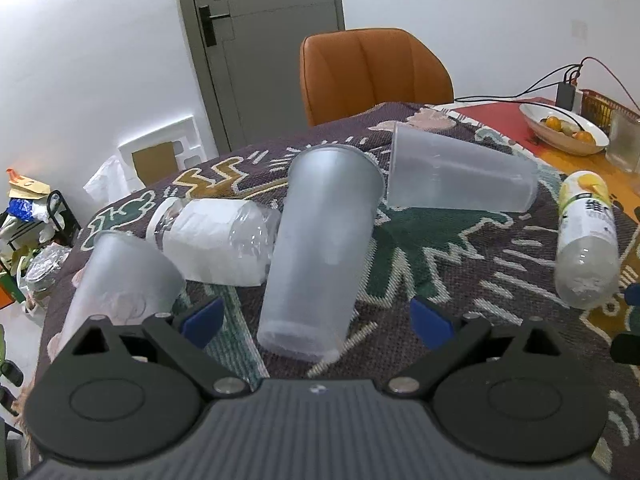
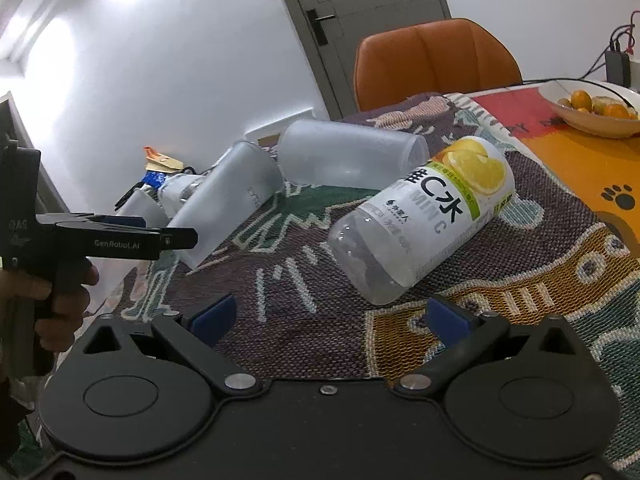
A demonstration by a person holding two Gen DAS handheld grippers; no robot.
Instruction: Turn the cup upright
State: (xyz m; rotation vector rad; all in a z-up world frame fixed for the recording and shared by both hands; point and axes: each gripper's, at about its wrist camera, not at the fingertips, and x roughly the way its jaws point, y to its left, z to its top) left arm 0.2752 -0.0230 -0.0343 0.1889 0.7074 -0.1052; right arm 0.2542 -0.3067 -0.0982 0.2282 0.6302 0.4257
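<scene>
A frosted plastic cup (image 1: pixel 320 248) lies on its side on the patterned cloth, its base toward me, leaning on a bottle. My left gripper (image 1: pixel 316 320) is open, its blue pads on either side of the cup's base without touching it. A second frosted cup (image 1: pixel 460 172) lies on its side behind it, and a third (image 1: pixel 120 284) lies at the left. My right gripper (image 2: pixel 332 316) is open and empty above the cloth. The right wrist view shows the same cups (image 2: pixel 228 200) (image 2: pixel 348 156) and the left gripper (image 2: pixel 120 236) from the side.
A white-labelled clear bottle (image 1: pixel 216 240) lies beside the near cup. A lemon-labelled bottle (image 2: pixel 424 216) lies in front of the right gripper. A fruit bowl (image 1: pixel 564 128), a glass (image 1: pixel 624 140) and cables sit at the far right. An orange chair (image 1: pixel 372 72) stands behind the table.
</scene>
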